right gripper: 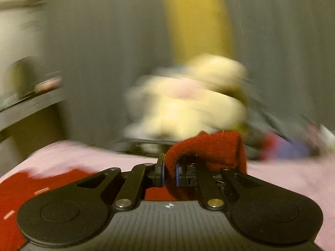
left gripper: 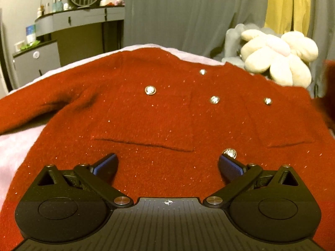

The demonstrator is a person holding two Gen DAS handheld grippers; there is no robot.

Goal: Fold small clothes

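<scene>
Jaws of the right gripper [right gripper: 169, 172] were clamped on a fold of the red knit cardigan [left gripper: 167, 108], with the sleeve end [right gripper: 209, 148] bunched up and draped over the right-hand finger. Jaws of the left gripper [left gripper: 167, 165] stood wide apart above the cardigan's near hem, holding nothing; its right-hand pad sat just beside a silver button [left gripper: 229, 153]. Outward from there, the cardigan lay spread flat, front up, on the pink-covered bed [left gripper: 12, 146], one sleeve [left gripper: 31, 110] reaching toward the bed's left edge. More silver buttons [left gripper: 150, 90] dotted its front above two patch pockets [left gripper: 146, 125]. A cream plush toy [left gripper: 278, 60] sat at the bed's far right corner, before a grey curtain [left gripper: 178, 10]. The right wrist view was heavily blurred.
</scene>
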